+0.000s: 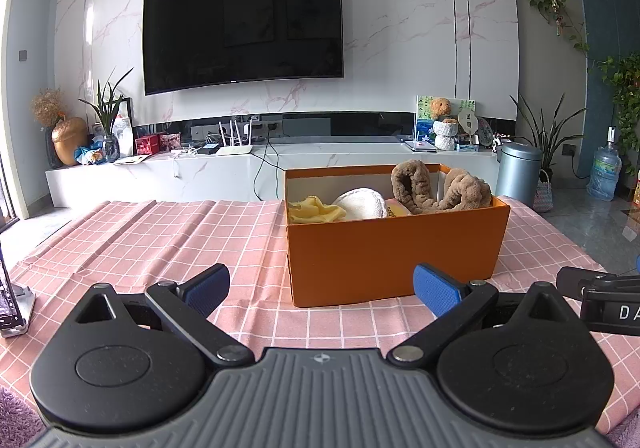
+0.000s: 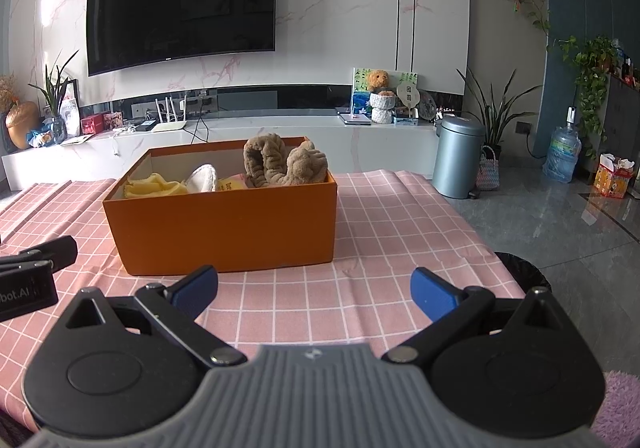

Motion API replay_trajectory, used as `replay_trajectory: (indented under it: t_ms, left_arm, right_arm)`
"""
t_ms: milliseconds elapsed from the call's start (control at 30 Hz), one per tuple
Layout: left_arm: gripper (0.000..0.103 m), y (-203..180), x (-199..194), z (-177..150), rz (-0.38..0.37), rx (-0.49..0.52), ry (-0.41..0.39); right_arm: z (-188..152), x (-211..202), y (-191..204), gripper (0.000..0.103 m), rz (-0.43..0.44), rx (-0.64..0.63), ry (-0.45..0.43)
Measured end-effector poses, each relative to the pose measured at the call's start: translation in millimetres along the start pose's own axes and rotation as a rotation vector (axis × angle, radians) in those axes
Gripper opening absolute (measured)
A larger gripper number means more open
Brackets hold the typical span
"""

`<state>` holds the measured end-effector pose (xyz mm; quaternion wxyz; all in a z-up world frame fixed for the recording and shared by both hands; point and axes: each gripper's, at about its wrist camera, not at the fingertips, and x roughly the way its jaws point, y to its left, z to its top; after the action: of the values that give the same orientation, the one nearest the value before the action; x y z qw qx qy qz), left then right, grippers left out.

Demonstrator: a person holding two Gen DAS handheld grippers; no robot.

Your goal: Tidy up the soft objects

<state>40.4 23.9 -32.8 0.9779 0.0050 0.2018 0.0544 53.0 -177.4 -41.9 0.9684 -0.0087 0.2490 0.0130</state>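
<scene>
An orange box stands on the pink checked tablecloth. Inside it lie a brown plush toy, a yellow cloth, a white round pad and a yellow packet. My left gripper is open and empty, low over the cloth just in front of the box. My right gripper is open and empty, in front of the box's right corner. Each gripper's body shows at the edge of the other's view.
A phone on a stand sits at the table's left edge. Behind the table are a white TV bench, a TV, a grey bin and plants. A dark round bin is beside the table's right edge.
</scene>
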Motion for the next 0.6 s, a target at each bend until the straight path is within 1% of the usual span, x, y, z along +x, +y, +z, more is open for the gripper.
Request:
replay_trajectory:
  t_ms: [600]
  left_arm:
    - [0.103,0.9,0.0,-0.1,0.000,0.001,0.002]
  right_arm:
    - [0.4,1.5,2.8,0.101,0.000,0.000,0.004]
